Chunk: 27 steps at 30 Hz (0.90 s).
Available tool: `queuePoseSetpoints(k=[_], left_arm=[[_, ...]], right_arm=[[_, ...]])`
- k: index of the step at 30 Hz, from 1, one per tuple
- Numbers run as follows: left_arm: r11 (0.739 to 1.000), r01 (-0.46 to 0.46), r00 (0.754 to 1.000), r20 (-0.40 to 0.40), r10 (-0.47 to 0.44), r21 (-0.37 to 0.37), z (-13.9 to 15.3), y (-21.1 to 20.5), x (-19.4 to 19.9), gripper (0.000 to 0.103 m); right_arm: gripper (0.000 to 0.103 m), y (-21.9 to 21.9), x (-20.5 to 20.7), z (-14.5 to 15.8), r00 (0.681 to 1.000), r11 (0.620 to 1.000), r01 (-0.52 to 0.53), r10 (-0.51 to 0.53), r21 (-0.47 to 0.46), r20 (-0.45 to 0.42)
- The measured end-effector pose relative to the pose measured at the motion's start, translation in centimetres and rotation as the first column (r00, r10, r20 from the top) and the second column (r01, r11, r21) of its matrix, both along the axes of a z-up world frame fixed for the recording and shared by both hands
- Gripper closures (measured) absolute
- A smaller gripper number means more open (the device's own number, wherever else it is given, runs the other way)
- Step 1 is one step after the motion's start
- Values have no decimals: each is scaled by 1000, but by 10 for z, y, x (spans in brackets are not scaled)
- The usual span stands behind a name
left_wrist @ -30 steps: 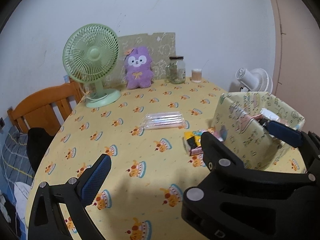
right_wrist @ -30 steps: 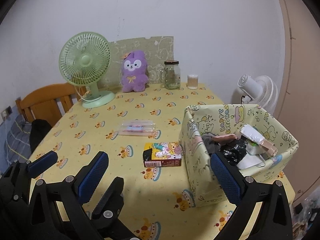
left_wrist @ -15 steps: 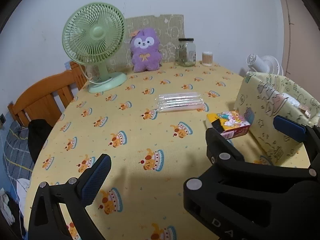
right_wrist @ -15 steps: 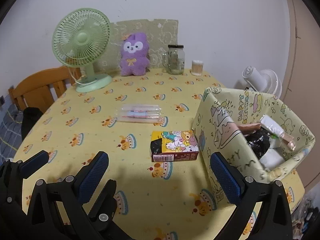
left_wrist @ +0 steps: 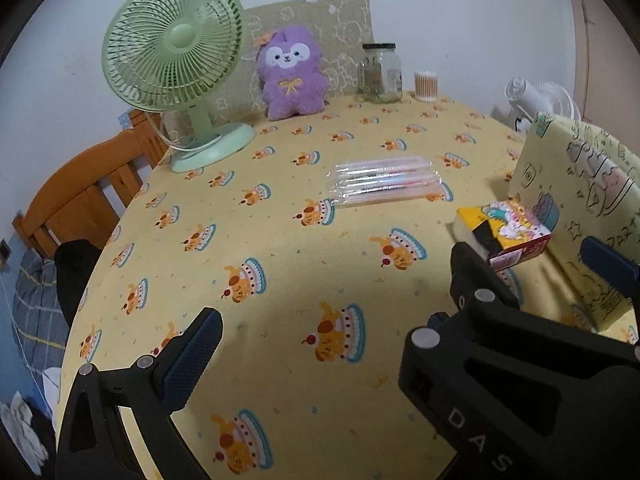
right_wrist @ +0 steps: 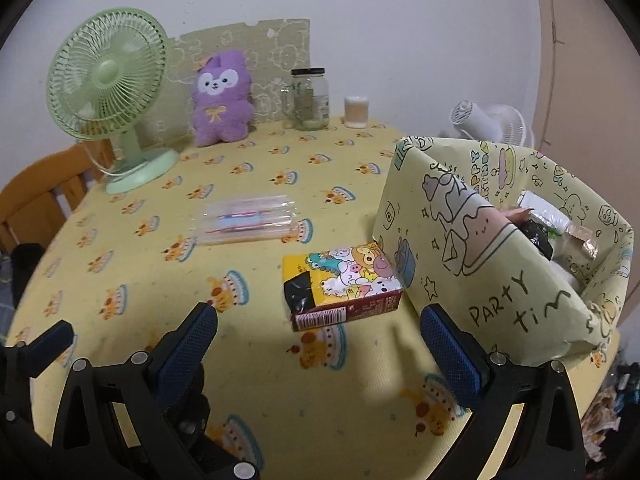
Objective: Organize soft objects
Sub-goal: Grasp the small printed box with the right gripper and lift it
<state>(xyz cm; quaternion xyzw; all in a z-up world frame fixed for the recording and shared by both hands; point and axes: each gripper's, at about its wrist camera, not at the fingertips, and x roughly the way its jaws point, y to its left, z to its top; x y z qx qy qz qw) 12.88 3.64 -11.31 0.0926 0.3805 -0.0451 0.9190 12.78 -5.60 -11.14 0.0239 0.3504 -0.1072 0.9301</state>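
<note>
A cartoon-printed tissue pack (right_wrist: 340, 284) lies on the yellow tablecloth just left of the yellow "Party time" box (right_wrist: 472, 264); it also shows in the left wrist view (left_wrist: 508, 232) beside the box (left_wrist: 576, 200). A clear packet of straws (right_wrist: 250, 220) (left_wrist: 386, 184) lies mid-table. A purple plush (right_wrist: 222, 100) (left_wrist: 292, 74) sits at the back. My right gripper (right_wrist: 320, 344) is open and empty just in front of the tissue pack. My left gripper (left_wrist: 400, 300) is open and empty over the cloth, left of the right one.
A green desk fan (right_wrist: 108, 92) stands back left, a glass jar (right_wrist: 310, 98) and a cotton-swab tub (right_wrist: 356, 112) back centre. The box holds several wrapped items (right_wrist: 552, 232). A wooden chair (left_wrist: 84, 196) stands at the table's left edge, a white fan (right_wrist: 488, 124) behind the box.
Both grippers have moved forward and lower over the table. The tissue pack and the box now look nearer and larger. Both stay open and empty.
</note>
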Motion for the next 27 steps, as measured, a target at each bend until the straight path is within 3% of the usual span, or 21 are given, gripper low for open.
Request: queuePoseSetpoints(k=[5, 12, 20, 27], left_arm=[[1000, 30, 999, -33, -30, 6, -1, 1, 12, 0], [995, 98, 993, -62, -96, 33, -1, 2, 33, 0], [983, 176, 975, -144, -167, 56, -9, -4, 56, 0], [977, 212, 961, -189, -204, 20, -8, -4, 75, 0]], right_arm=[[2, -3, 6, -1, 997, 997, 75, -76, 19, 11], [2, -4, 24, -8, 988, 987, 145, -139, 76, -71], [25, -5, 53, -24, 977, 992, 96, -78, 79, -200], [39, -9, 73, -23, 976, 995, -6, 28, 103, -214]])
